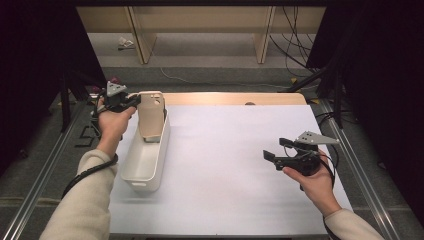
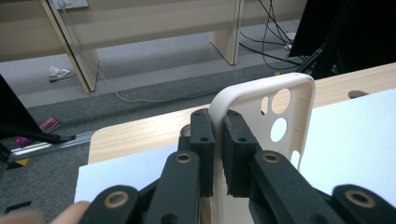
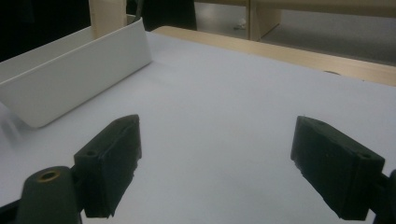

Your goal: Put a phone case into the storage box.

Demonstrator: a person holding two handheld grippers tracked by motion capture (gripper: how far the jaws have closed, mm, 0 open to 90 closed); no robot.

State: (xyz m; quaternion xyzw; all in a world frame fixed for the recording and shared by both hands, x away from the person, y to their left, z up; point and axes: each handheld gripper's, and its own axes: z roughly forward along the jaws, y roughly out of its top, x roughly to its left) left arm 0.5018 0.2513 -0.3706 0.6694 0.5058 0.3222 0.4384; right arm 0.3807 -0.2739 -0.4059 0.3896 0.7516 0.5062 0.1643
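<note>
Phone case (image 1: 151,114), cream/beige, soft-looking w/ rounded corners and a raised rim. Camera end is up: left gripper view shows two large round cut-outs, a narrow slot beside the upper one, and part of a smaller hole lower down. Inner face plain, no print visible.

L gripper (image 1: 131,101) clamped on one long edge of the case (image 2: 261,100) near its top corner; both pads (image 2: 202,140) pressed flat against the rim wall, one inside, one outside. Case held roughly upright, leaning a little, its lower end down inside the far end of the white bin (image 1: 131,172). Can't tell from the high view if the bottom edge touches the bin floor.

Bin: long, narrow, white plastic, open top, sits at L side of the white sheet (image 1: 230,165) covering the tabletop (image 1: 230,98); light wood shows along the far edge.

R gripper (image 1: 276,151) well apart from the bin, over the R part of the sheet, jaws spread wide, nothing between them. In its own view the bin wall (image 3: 70,79) lies ahead to the left w/ the case (image 3: 106,16) rising behind it.
</note>
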